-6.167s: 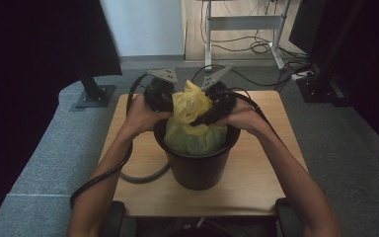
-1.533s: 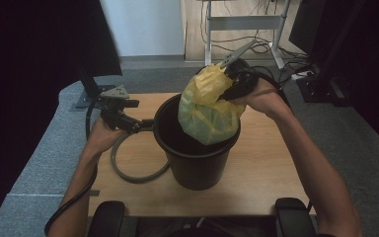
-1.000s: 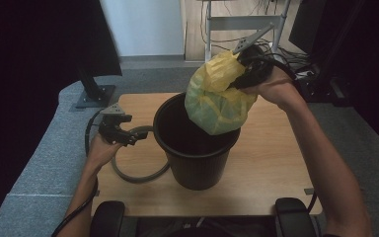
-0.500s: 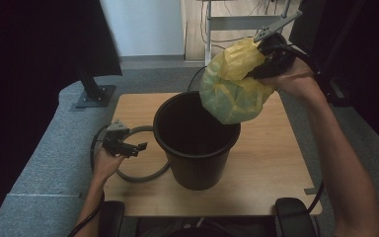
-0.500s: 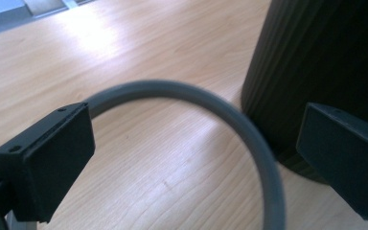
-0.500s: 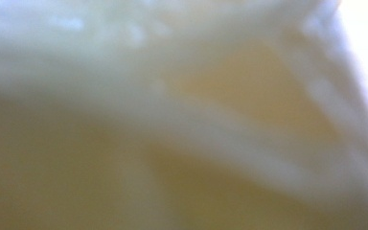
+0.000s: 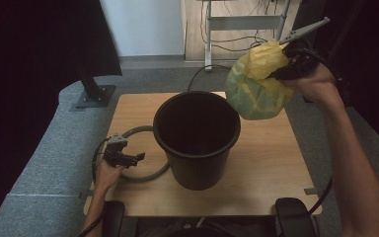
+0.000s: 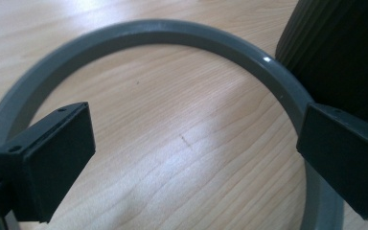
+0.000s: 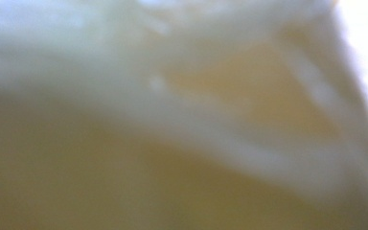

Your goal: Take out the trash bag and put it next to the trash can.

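A black plastic bin (image 7: 197, 138) stands mid-table on the wooden table (image 7: 276, 163). To its upper right a filled yellow-green bag (image 7: 256, 86) hangs in the air, clear of the bin's rim. My right gripper (image 7: 280, 71) is shut on the bag's bunched neck; in the right gripper view blurred yellow plastic (image 9: 182, 143) hides the jaws. My left gripper (image 7: 137, 159) is low at the table's front left, beside the bin. In the left gripper view the left gripper (image 8: 196, 134) stands open over bare wood, with a grey ring (image 8: 172, 31) curving behind its jaws.
The grey ring (image 7: 145, 177) lies flat on the table against the bin's left side. A stand's black foot (image 7: 94, 96) rests on the carpet at the back left. A metal frame with cables (image 7: 242, 22) stands behind. Black pads (image 7: 292, 212) sit at the table's front edge.
The right hand has lifted the bag out of the bin and carried it up and to the right. The left gripper has sunk toward the table's front left, by the ring.
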`<state>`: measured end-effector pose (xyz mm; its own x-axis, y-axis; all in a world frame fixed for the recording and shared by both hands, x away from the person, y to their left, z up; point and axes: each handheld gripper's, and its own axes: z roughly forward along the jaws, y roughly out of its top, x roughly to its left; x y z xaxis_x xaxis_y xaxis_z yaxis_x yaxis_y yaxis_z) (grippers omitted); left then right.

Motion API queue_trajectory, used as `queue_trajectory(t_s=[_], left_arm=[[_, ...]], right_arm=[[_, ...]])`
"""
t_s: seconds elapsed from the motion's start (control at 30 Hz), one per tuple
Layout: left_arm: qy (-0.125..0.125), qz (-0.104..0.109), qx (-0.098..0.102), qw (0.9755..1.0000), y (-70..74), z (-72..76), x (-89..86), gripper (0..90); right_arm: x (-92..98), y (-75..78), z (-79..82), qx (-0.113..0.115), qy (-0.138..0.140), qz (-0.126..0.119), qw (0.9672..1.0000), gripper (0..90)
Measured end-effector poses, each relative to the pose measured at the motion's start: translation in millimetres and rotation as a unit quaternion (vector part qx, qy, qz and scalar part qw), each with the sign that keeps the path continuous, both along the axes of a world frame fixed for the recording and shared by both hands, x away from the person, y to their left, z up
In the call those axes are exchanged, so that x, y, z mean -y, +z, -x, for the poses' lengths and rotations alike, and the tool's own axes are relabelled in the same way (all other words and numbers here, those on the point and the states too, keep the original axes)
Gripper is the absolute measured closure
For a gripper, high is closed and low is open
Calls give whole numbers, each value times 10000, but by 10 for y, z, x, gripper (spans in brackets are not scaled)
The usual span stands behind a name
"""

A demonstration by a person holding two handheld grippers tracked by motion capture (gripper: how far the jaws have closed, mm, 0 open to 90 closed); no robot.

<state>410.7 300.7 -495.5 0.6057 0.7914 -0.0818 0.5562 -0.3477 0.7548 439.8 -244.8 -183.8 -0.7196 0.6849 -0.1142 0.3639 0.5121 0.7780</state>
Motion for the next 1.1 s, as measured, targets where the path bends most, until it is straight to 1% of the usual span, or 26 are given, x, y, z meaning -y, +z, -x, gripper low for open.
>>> queue_trajectory(t_s=[0.07,0.23,0.4,0.5,0.67,0.77,0.83,0.87,0.9,1.0,1.1], left_arm=[[41,23,-12,10000,-51,4,-29,0],[153,-108,-48,9998,-172,9,-77,0],[208,-170,-135,9995,-288,-7,-130,0],[261,-287,-175,9991,-344,-11,-151,0],[214,-468,-190,9985,-436,-19,-169,0],[213,-452,-243,9985,-467,-29,-182,0],[214,-507,-257,9982,-483,-34,-182,0],[215,-531,-302,9979,-490,-40,-179,0],[207,-569,-358,9975,-496,-46,-170,0],[129,-750,-410,9963,-507,-55,-127,0],[121,-746,-418,9963,-508,-63,-118,0]], right_arm=[[74,-43,-5,-14,-112,14,9999,751],[216,-183,-18,-30,-345,102,9993,748],[318,-376,-45,-96,-530,145,9984,747],[372,-516,-79,-133,-629,121,9979,747],[408,-719,-127,-212,-728,116,9971,746],[422,-843,-156,-252,-773,99,9966,746],[431,-917,-174,-285,-800,101,9963,746],[433,-953,-182,-288,-821,112,9961,746],[436,-986,-190,-300,-841,112,9959,747],[438,-1080,-214,-316,-900,127,9954,746],[430,-1176,-241,-320,-946,173,9949,746]])
